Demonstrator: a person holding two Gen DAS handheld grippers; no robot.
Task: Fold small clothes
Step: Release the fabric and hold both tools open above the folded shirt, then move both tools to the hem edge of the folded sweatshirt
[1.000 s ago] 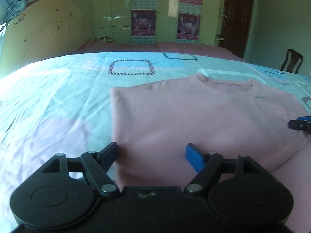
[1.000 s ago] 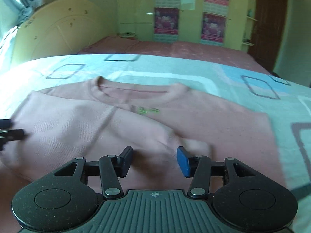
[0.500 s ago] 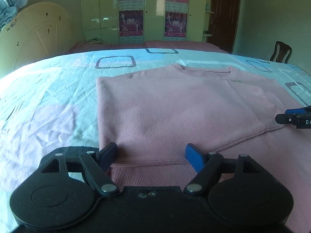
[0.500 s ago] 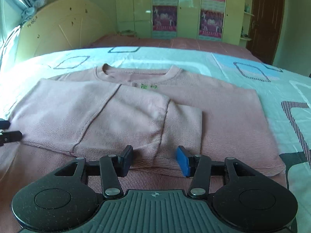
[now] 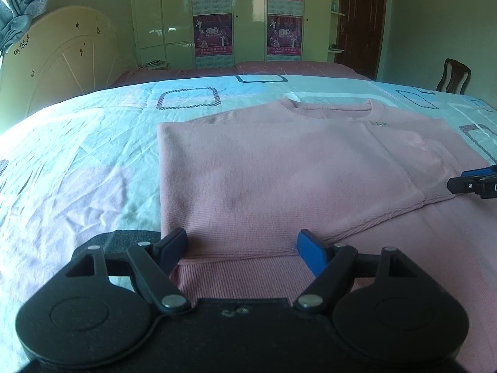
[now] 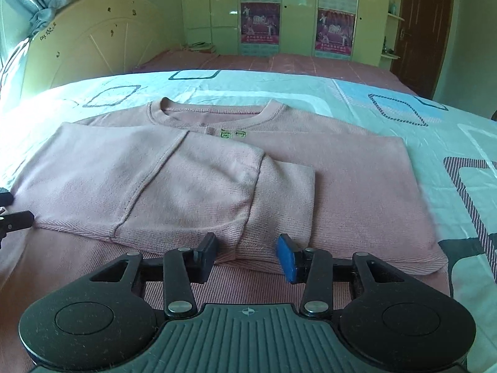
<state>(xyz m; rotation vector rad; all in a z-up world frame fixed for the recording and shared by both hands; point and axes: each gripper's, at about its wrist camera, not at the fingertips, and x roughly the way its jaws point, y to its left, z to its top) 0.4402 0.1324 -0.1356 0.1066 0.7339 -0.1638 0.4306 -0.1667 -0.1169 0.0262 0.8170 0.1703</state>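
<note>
Left tongs [image 5: 242, 245] sit low at the front of the left view, with their two tips spread wide and nothing pinched between them. One tip is black and one is blue. A pink sweater [image 5: 279, 171] lies flat on the bed [image 5: 77, 155], right in front of the tips. Its folded side runs across between the two tips, and the bottom band of the sweater lies under them. I cannot tell if the tips touch the cloth. The neck hole of the sweater is at the far end, away from the tongs. At the right edge, the tips of the right tongs [image 5: 472, 181] poke in just beside the sweater.

Right tongs [image 6: 247, 255] sit low at the front of the right view. Their tips are spread apart too, and they pinch nothing. The pink sweater [image 6: 357, 186] lies flat in front of them, with its left side and a sleeve [image 6: 192, 186] folded over the middle. The end of the sleeve lies just ahead of the gap between the tips. A small green label shows under the neck hole. The right side of the sweater lies flat, not folded. At the left edge, the left tongs [image 6: 12, 214] show, close to the folded side.
</note>
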